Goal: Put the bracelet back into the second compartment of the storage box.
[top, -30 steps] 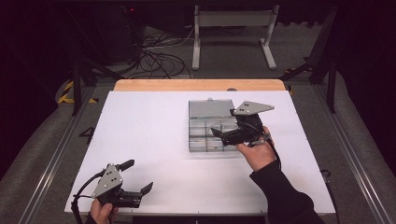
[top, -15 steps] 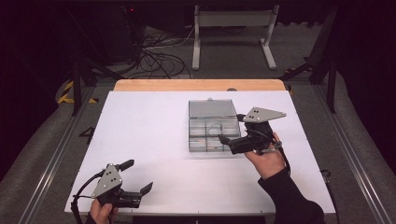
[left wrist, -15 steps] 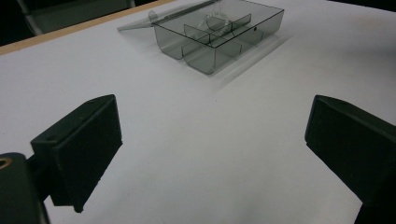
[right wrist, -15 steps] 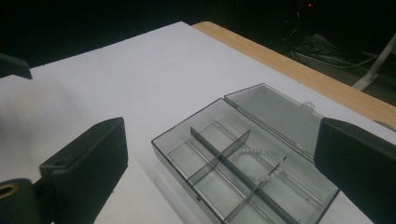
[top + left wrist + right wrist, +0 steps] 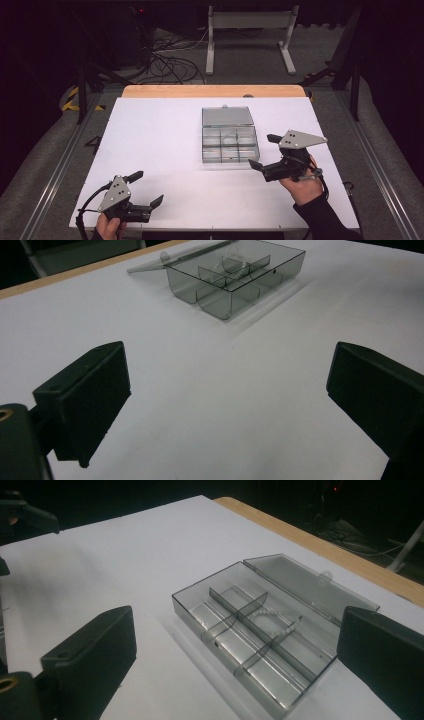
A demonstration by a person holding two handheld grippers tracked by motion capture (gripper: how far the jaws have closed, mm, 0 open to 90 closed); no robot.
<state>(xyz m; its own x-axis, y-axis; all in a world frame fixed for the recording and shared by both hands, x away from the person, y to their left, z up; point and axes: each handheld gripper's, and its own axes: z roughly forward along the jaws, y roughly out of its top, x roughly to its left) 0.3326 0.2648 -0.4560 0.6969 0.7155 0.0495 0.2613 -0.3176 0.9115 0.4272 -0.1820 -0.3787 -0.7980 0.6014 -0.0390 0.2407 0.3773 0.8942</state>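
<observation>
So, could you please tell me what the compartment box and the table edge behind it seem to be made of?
The compartment box looks like smoky clear plastic, glossy: the dividers and white table show through its walls. The table edge appears to be light wood or a wood-look laminate, matte tan.

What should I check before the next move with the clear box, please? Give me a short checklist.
1. Box lid open and lying flat behind the clear box: ok.
2. White beaded item lying inside one compartment, not over the outer wall: ok; whether it crosses a divider: cannot tell.
3. Right gripper open and holding nothing, beside the box's right front corner: ok.
4. Left gripper open, holding nothing, at the near left of the table, well apart from the box: ok.
5. Path between the right gripper and the box free of other things: ok.
6. Other compartments hold nothing: cannot tell for sure; the tinted walls reflect light.
</observation>
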